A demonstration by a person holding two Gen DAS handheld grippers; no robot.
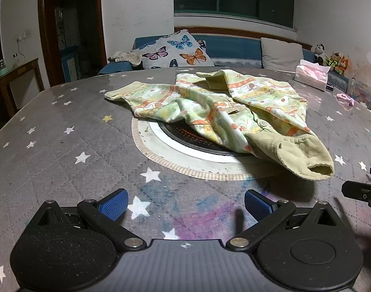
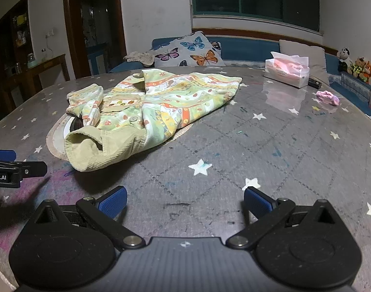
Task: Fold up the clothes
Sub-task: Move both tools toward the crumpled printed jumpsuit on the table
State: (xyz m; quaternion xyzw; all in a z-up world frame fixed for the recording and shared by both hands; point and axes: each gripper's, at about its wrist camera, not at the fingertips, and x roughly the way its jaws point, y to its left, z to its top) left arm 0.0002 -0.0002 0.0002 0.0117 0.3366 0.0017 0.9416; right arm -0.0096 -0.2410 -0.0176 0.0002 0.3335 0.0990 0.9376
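Note:
A small child's jacket [image 1: 209, 107], pale green with orange and yellow print and olive corduroy cuffs, lies crumpled on the table. In the right wrist view the same jacket [image 2: 156, 102] lies left of centre, one sleeve cuff nearest me. My left gripper [image 1: 185, 205] hovers open over the star-patterned cloth, short of the jacket, nothing between its blue pads. My right gripper [image 2: 185, 203] is likewise open and empty, to the right of the jacket. Each gripper shows at the edge of the other's view: the right gripper's finger [image 1: 363, 192] and the left gripper's finger [image 2: 12, 170].
The grey star-print tablecloth [image 1: 51, 146] has a round cut-out with a dark hotplate [image 1: 185, 138] partly under the jacket. A tissue box [image 2: 286, 71] and a small pink cloth [image 2: 327, 97] sit at the far right. A sofa with a butterfly cushion [image 1: 175, 50] stands behind.

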